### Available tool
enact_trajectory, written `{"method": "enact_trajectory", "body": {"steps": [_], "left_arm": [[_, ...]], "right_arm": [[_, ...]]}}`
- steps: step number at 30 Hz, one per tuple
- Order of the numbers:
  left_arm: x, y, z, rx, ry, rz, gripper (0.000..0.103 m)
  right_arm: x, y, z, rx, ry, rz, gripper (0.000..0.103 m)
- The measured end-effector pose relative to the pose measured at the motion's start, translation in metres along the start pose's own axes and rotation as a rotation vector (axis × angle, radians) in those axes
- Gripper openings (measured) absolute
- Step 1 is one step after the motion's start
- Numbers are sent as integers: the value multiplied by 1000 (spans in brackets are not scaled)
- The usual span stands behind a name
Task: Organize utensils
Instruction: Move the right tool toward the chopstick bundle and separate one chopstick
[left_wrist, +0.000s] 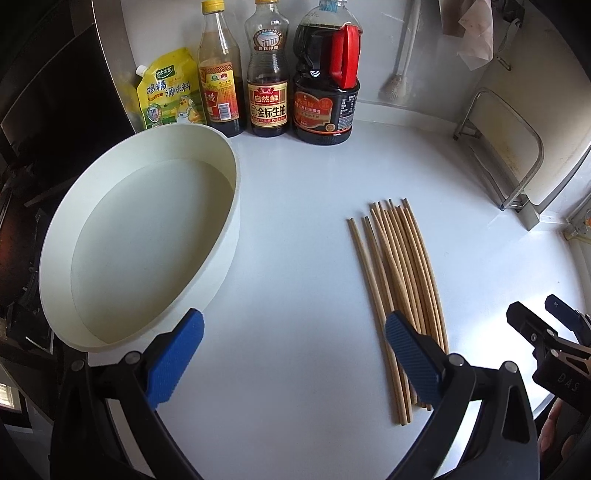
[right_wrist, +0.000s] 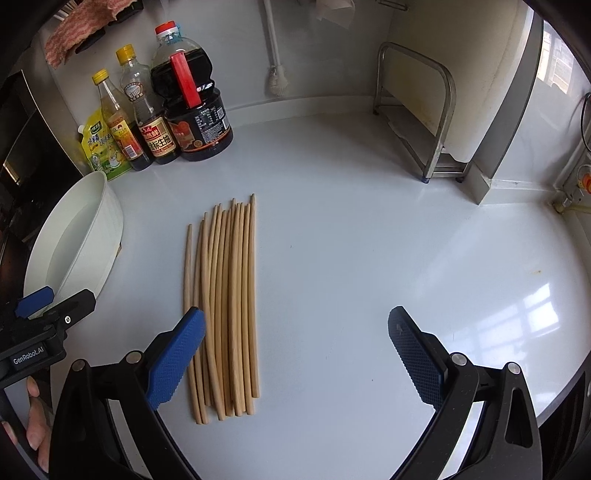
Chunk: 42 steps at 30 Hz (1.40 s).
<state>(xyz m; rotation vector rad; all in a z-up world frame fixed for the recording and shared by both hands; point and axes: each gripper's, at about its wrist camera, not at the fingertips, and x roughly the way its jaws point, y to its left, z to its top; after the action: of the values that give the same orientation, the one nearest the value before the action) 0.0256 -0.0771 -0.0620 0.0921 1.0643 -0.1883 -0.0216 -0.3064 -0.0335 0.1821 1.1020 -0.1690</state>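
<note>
both tongs, left gripper (left_wrist: 293, 350) and right gripper (right_wrist: 295, 350), are held wide apart, gripping nothing. chopsticks (right_wrist: 225, 306) are bundled mid-worktop (right_wrist: 369, 258), beside a white tub (left_wrist: 147, 236) at its left edge.

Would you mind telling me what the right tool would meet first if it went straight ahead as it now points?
Probably bare countertop; the right tool is open, with the chopsticks by its left finger. Depth is unclear.

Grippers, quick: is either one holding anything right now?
Left gripper: open, holding nothing, beside the chopsticks.
Right gripper: open, holding nothing.
</note>
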Motion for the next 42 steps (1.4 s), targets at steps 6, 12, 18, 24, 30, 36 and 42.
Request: {"method": "enact_trajectory", "body": {"steps": [6,12,18,24,30,36,42], "left_arm": [[12,-7,1,-2,-2,8,97],[22,-17,1,1,-10,17,97],[37,-25,-5,23,17,30,97],[54,-22,-15,-16,44,5,97],[66,-20,-21,-25,48,15,97],[68,-16,-25,-42,43,21,97],[68,-14,-26,-52,33,8,97]], "right_arm": [[15,-15,3,-14,12,3,95],[31,-22,4,-14,15,38,95],[44,-20,6,-16,22,60,95],[65,-11,7,-53,53,52,95],[82,2,6,-97,76,32,95],[90,8,3,-125,81,17,95],[96,10,0,-134,90,1,95]]}}
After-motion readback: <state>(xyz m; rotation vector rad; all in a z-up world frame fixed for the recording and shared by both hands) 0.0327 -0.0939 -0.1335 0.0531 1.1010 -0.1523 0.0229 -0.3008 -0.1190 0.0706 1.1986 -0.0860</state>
